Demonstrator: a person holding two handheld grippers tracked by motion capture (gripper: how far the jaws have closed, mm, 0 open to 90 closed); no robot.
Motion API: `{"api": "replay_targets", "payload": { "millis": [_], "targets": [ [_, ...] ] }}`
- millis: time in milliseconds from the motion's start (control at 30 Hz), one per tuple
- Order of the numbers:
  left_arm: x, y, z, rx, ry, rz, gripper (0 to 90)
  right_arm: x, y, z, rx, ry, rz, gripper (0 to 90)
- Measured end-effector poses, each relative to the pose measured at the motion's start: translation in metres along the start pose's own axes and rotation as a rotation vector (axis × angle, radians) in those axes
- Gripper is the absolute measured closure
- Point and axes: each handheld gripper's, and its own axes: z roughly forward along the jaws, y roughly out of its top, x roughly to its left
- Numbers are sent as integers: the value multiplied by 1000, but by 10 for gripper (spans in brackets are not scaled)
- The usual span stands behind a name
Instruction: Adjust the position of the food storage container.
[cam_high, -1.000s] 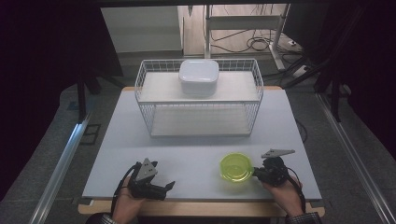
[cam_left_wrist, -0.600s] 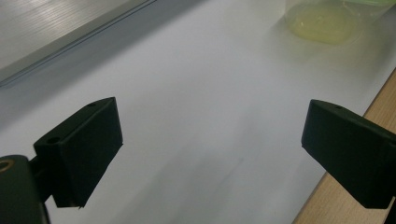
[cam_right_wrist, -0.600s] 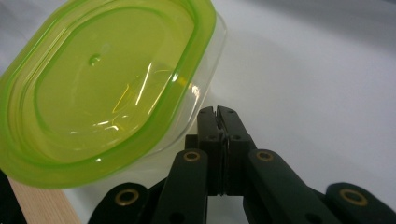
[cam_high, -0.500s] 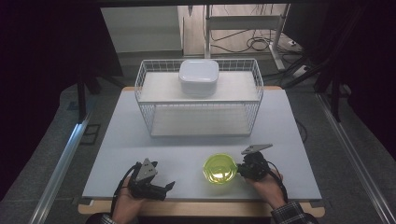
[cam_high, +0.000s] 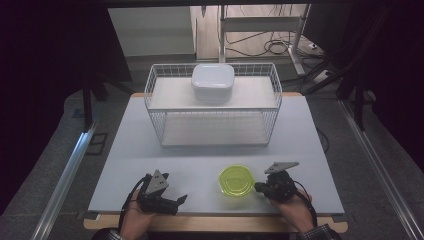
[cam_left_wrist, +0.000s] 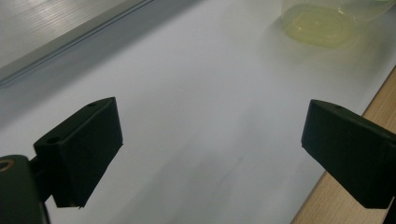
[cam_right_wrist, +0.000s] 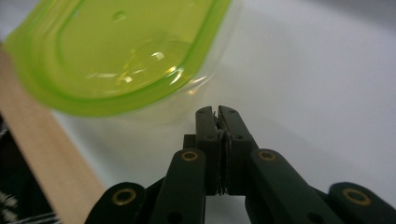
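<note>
Pushing is judged to be the step in hand: a container nudged sideways across the surface (cam_high: 200, 155) by shut jaws rather than lifted.

At the left, the left gripper (cam_high: 175, 204) is rested on the surface near its front edge. Its jaws are spread wide with nothing between them, as is seen in the left gripper view. It is best left there, parked and out of the path, unless the container must be stopped or steadied on that side.

Right of centre, the clear container with the green lid (cam_high: 236, 180) is seen standing flat on the surface close to the front edge, well apart from the wire basket (cam_high: 150, 95) behind it, on whose upper shelf a white box (cam_high: 213, 82) is set.

At the right, the right gripper (cam_high: 257, 187) is laid low with its jaws pressed together and empty, their tips at the container's right side, just under the lid's rim. From the right gripper view it cannot be told for certain whether they touch the clear wall or stand just beside it.

For a clean push, the tips should be kept low on the wall and aimed through the container's middle — a contact off to one side would likely spin it instead of sliding it. The lid's overhanging rim should be avoided, since pressure there could tip the container or pop the lid. The line of travel should be held parallel to the wooden front edge, so that the container is not walked off the surface.
</note>
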Motion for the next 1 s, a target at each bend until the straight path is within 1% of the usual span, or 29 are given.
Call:
{"api": "replay_targets", "payload": {
  "millis": [100,200,367,467,700,767,867,1000],
  "targets": [
    [-1,0,0,0,0,1,47,8,-2,-1,5,19,0,871],
    [-1,0,1,2,0,3,47,13,0,2,11,38,6,871],
    [-1,0,0,1,0,2,47,16,8,13,26,48,-2,871],
    [-1,0,0,0,0,1,47,20,15,21,32,65,-19,871],
    [-1,0,0,0,-1,1,47,21,26,31,32,66,-32,871],
    [-1,0,0,0,0,1,47,22,32,35,29,77,-33,871],
    [-1,0,0,0,0,2,47,25,36,38,27,84,-39,871],
    [0,0,-1,0,0,1,47,25,35,37,23,88,-36,870]
  ]
}}
